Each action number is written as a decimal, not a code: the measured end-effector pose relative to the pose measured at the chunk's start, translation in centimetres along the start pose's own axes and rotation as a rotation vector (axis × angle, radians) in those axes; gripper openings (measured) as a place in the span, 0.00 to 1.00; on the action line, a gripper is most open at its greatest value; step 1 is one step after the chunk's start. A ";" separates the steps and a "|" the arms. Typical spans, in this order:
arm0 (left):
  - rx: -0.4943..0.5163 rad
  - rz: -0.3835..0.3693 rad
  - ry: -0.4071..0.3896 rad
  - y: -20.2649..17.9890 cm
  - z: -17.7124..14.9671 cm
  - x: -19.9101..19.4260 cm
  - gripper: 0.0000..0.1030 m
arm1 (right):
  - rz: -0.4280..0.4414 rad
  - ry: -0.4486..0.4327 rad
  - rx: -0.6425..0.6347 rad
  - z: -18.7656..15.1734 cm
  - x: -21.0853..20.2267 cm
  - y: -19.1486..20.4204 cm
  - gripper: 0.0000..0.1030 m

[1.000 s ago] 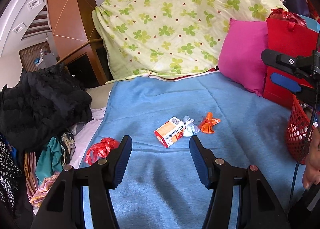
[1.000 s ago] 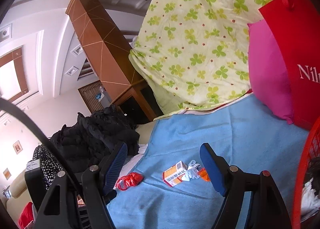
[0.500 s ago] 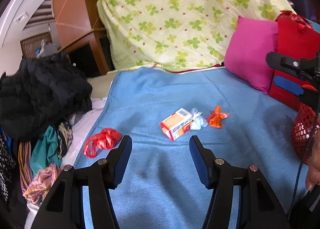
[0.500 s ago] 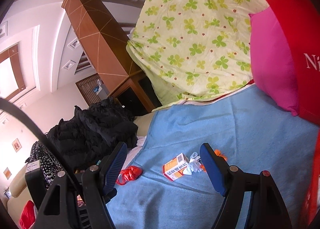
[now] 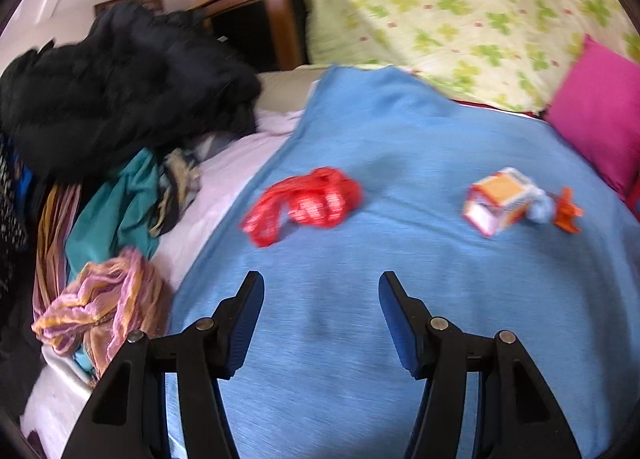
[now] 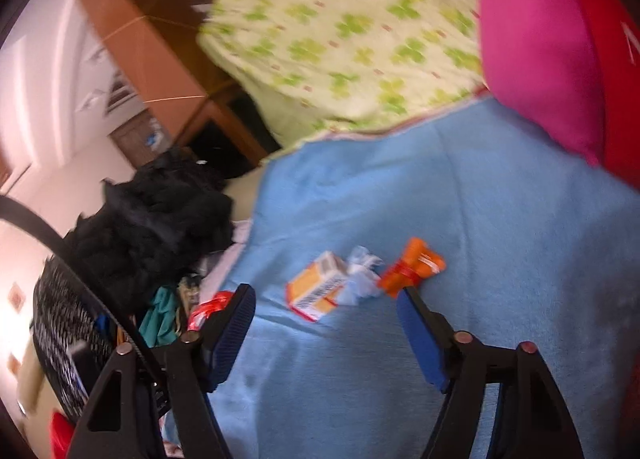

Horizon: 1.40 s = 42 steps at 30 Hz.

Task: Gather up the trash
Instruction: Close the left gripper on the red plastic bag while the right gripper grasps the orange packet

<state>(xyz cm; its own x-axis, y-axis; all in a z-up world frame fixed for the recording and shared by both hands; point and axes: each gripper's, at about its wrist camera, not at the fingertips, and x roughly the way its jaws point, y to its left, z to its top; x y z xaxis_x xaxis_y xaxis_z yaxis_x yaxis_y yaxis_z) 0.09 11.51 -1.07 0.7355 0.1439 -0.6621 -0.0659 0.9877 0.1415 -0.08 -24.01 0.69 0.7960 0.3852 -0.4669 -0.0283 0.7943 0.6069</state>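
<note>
Both looking forward and down along black fingers at a blue blanket [image 5: 400,163]. Left view close above a red bag [image 5: 304,201]. Right view close behind a small carton [image 6: 318,285]. Shared: blanket, carton, bag.

The left tool [image 5: 321,291] pointed downward, its two blue-padded fingers [image 5: 248,311] apart with nothing between them. The right tool [image 6: 325,305] angled down more shallowly, its jaws having just narrowed a little yet standing apart, gripping nothing. Neither tool touched anything.
</note>
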 end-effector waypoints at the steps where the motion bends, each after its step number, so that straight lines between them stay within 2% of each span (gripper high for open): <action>1: -0.022 0.007 0.005 0.7 -0.1 0.6 0.59 | -0.013 0.018 0.033 0.3 0.8 -0.9 0.62; 7: -0.164 -0.003 0.024 4.4 0.0 3.6 0.59 | -0.060 0.100 0.178 1.1 5.0 -4.8 0.47; 11: -0.227 -0.007 0.029 6.0 1.1 5.3 0.59 | -0.061 0.135 0.217 1.0 7.0 -5.6 0.46; 14: -0.236 0.001 -0.016 6.4 2.5 6.1 0.59 | -0.071 0.151 0.209 1.3 8.4 -5.8 0.46; 17: -0.230 -0.015 -0.070 6.0 3.9 6.8 0.69 | -0.061 0.179 0.233 1.4 9.6 -6.2 0.46; 22: -0.185 -0.077 -0.116 4.1 5.7 8.3 0.74 | -0.040 0.193 0.275 1.5 10.4 -6.8 0.47; 25: -0.171 -0.126 -0.099 2.9 6.3 9.6 0.74 | -0.043 0.194 0.273 1.7 10.8 -6.9 0.47; 30: -0.126 -0.135 -0.056 1.4 6.8 11.4 0.74 | -0.040 0.193 0.303 2.0 11.5 -7.4 0.48; 34: -0.149 -0.168 -0.008 1.4 6.8 12.9 0.74 | -0.059 0.201 0.298 2.1 12.2 -7.3 0.54; 37: -0.185 -0.190 0.020 1.7 6.7 13.8 0.74 | -0.112 0.201 0.284 2.1 12.8 -7.2 0.54; 42: -0.226 -0.231 0.058 1.9 6.3 14.7 0.74 | -0.135 0.191 0.253 2.4 13.5 -7.3 0.54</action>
<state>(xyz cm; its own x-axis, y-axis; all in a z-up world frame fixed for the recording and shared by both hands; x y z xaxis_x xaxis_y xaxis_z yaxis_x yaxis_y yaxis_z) 15.03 15.15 -5.90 0.7095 -0.0886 -0.6991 -0.0546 0.9822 -0.1798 12.29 -25.73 -8.49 0.6542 0.3843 -0.6514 0.2399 0.7114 0.6606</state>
